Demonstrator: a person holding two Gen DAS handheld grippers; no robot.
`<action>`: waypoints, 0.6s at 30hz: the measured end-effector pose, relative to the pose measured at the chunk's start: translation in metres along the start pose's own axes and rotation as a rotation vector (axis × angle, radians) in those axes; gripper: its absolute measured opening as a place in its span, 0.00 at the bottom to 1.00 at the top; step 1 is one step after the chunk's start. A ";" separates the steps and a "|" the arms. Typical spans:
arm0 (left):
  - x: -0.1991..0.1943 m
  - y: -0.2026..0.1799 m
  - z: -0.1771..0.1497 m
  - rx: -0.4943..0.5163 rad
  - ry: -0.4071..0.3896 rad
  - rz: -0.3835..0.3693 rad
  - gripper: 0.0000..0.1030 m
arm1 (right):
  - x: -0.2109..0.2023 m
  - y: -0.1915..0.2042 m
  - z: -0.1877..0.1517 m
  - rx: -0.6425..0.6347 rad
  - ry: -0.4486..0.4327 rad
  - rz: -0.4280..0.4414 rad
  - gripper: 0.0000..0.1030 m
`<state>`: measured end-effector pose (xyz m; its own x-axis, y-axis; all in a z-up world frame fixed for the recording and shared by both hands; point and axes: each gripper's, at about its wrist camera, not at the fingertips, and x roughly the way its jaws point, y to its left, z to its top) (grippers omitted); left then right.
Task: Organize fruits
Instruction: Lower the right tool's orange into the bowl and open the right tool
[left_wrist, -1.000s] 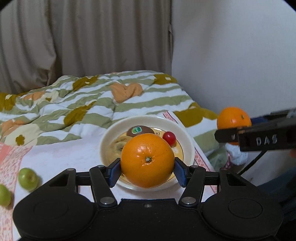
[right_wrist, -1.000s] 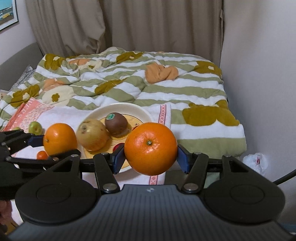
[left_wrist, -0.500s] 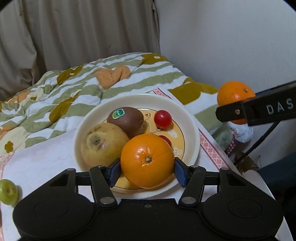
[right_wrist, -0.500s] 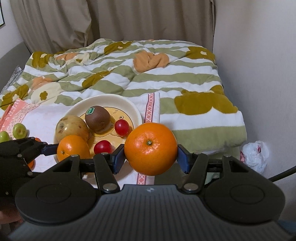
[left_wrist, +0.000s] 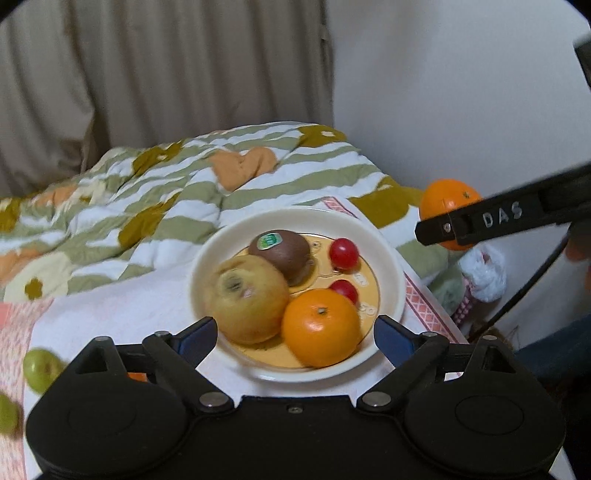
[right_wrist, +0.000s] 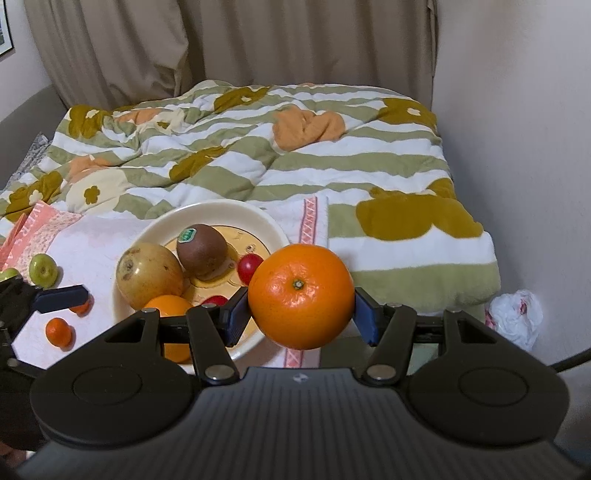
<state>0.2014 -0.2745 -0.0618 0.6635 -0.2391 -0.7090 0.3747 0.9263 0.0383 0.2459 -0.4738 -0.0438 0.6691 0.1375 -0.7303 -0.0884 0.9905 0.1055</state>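
The cream plate with a yellow centre sits on a white cloth and holds five fruits: a brown kiwi with a green sticker at twelve o'clock, a yellowish pear at nine, two cherry tomatoes toward two and the centre, and a glossy orange with a small green stem scar at six, touching the pear. The left gripper has its jaws opening around that orange, blue pads clear of its skin. The right gripper is clamped on a second orange, bright and dimpled, held in the air at the plate's four o'clock edge. Small green fruits and tiny orange ones lie on the cloth at nine o'clock of the plate.
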 end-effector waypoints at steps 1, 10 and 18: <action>-0.004 0.006 0.000 -0.026 0.001 -0.006 0.92 | 0.001 0.003 0.002 -0.004 0.000 0.004 0.72; -0.037 0.037 -0.006 -0.151 -0.018 0.024 0.96 | 0.020 0.030 0.005 -0.065 -0.001 0.053 0.72; -0.049 0.050 -0.019 -0.196 -0.014 0.059 0.96 | 0.046 0.041 -0.004 -0.104 -0.021 0.053 0.72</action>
<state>0.1757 -0.2112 -0.0385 0.6899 -0.1858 -0.6997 0.2031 0.9774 -0.0593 0.2703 -0.4266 -0.0753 0.6765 0.1902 -0.7115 -0.1988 0.9774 0.0722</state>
